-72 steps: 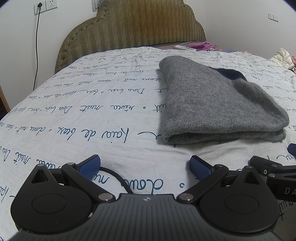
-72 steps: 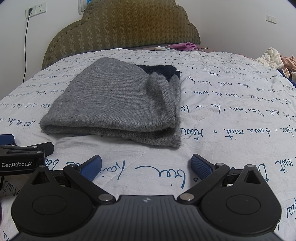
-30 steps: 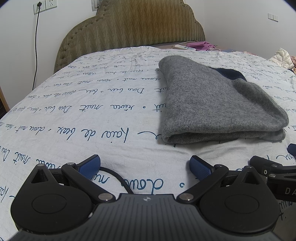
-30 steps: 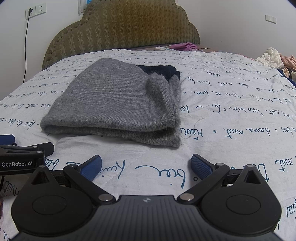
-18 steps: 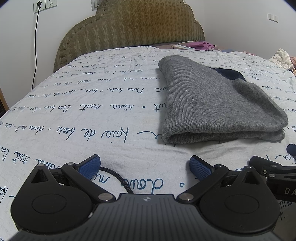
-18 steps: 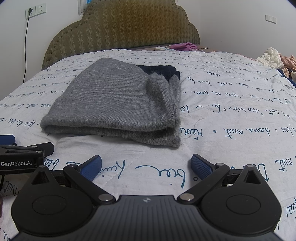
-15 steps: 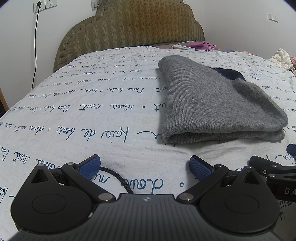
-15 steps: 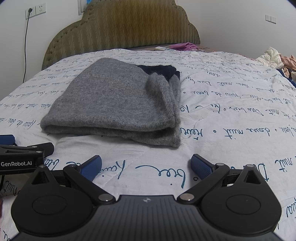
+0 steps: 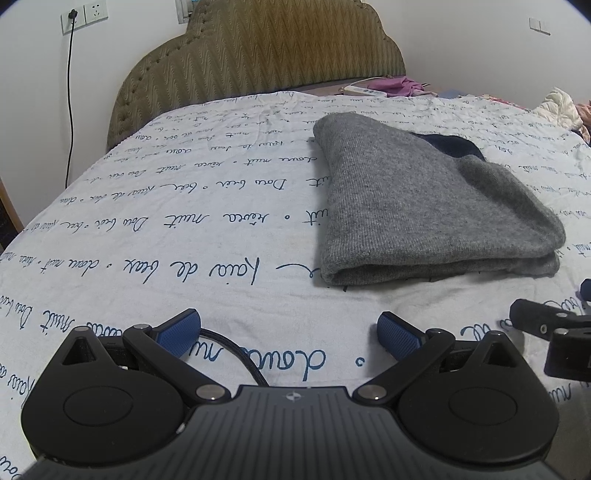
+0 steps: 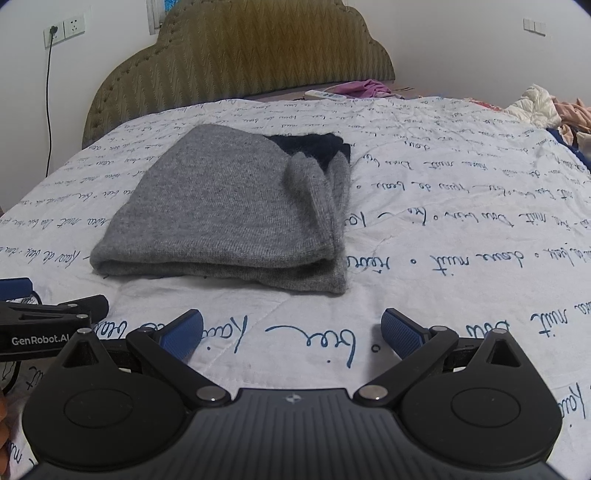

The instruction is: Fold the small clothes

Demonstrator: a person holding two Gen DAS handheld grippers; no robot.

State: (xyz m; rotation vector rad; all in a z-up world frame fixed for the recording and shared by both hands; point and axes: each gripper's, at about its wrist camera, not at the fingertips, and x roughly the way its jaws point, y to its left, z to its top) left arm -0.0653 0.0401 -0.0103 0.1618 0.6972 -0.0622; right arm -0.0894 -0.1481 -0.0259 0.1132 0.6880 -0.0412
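While nothing here has shifted across the last couple of seconds, the lines below run left to right.

Cord: hangs from the wall socket [image 9: 95,12] at upper left of the left view, as before.
Left gripper [image 9: 290,328]: bottom centre of its own view, jaws spread wide, holding nothing, low over the quilt [image 9: 147,229]; same pose as earlier.
Sweater [image 9: 417,206]: grey knit, folded into a thick stack, right of centre in the left view and left of centre in the right view [image 10: 236,206]; a dark navy piece [image 10: 314,146] peeks out at its far end. It lies apart from both grippers, shape unchanged.
Right gripper [image 10: 291,330]: bottom centre of its view, jaws equally wide, empty, unmoved.
Clothes pile [image 10: 543,103]: upper right edge, untouched.
Meaning: the stillness and empty jaws suggest this fold is finished; I judge the next garment, or the end, follows.
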